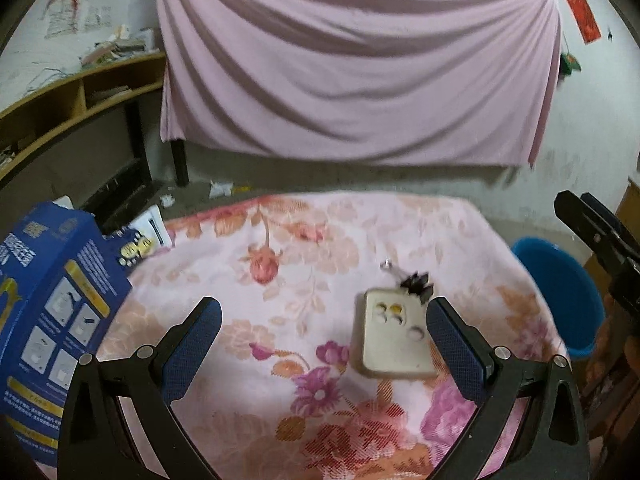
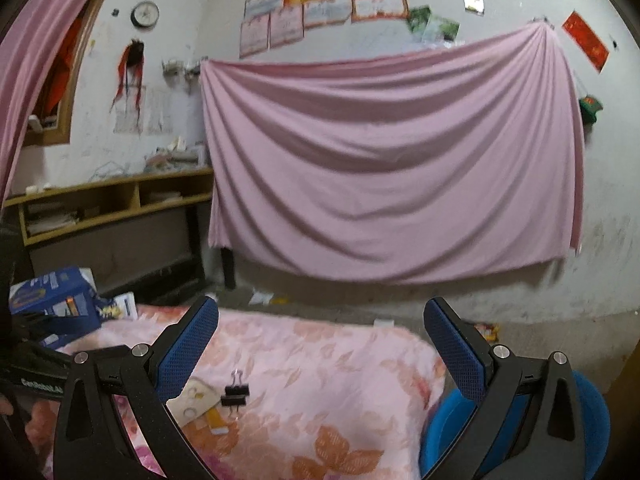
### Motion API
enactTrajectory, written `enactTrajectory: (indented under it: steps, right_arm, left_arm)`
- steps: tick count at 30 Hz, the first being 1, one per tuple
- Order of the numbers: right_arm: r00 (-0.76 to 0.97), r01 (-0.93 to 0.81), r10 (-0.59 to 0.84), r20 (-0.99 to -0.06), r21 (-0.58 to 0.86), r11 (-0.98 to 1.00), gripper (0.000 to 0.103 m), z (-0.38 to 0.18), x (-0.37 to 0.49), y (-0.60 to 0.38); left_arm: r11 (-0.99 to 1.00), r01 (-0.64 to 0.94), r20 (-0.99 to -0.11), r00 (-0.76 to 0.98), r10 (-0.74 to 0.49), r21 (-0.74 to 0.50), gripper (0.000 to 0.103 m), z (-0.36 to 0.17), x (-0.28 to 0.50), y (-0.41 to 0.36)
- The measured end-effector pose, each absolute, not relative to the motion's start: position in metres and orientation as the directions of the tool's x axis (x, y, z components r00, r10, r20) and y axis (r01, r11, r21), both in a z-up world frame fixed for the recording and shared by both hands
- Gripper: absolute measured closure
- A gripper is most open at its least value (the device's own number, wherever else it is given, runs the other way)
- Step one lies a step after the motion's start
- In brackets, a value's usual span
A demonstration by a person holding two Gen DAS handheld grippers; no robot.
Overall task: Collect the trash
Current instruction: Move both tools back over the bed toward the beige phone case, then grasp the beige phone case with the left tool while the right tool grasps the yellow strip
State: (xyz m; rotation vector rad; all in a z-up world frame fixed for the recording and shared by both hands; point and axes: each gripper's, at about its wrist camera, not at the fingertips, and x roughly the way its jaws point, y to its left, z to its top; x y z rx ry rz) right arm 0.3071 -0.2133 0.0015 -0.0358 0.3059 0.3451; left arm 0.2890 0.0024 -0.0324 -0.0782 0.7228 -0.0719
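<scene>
A flat beige card with punched holes [image 1: 394, 334] lies on the floral cloth of the table [image 1: 280, 280], just left of my left gripper's right finger. A black binder clip [image 1: 416, 282] lies at its far edge. My left gripper [image 1: 324, 332] is open and empty above the cloth. My right gripper [image 2: 320, 334] is open and empty, held higher; the card [image 2: 196, 400] and the clip [image 2: 236, 394] show below it by its left finger. A blue bin [image 1: 560, 300] stands at the table's right edge, also in the right wrist view [image 2: 448, 428].
A blue printed box [image 1: 52, 320] stands at the table's left edge. A pink sheet [image 1: 352, 72] hangs on the far wall. A wooden shelf unit [image 1: 72, 96] is at the left. Paper scraps [image 1: 220, 189] lie on the floor beyond the table.
</scene>
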Motion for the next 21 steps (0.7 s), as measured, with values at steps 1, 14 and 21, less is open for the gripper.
enactTrajectory:
  steps: [1,14,21]
  right_arm:
    - [0.89,-0.34,0.328,-0.318,0.019,0.94,0.0,-0.001,0.309,-0.213]
    - [0.737,-0.387,0.372,-0.564,0.1,0.917,0.025,-0.03,0.338,-0.206]
    - [0.678,-0.391,0.41,-0.611,0.173,0.904,0.046,-0.037,0.344,-0.21]
  left_arm:
    - [0.995,0.039,-0.668,0.738,-0.091,-0.092,0.003,-0.035,0.291,0.002]
    - [0.974,0.186,-0.767,0.604,-0.216,-0.128,0.053,-0.063,0.316,-0.011]
    - [0.973,0.178,-0.783,0.579,-0.225,-0.148,0.07,-0.07,0.325,-0.011]
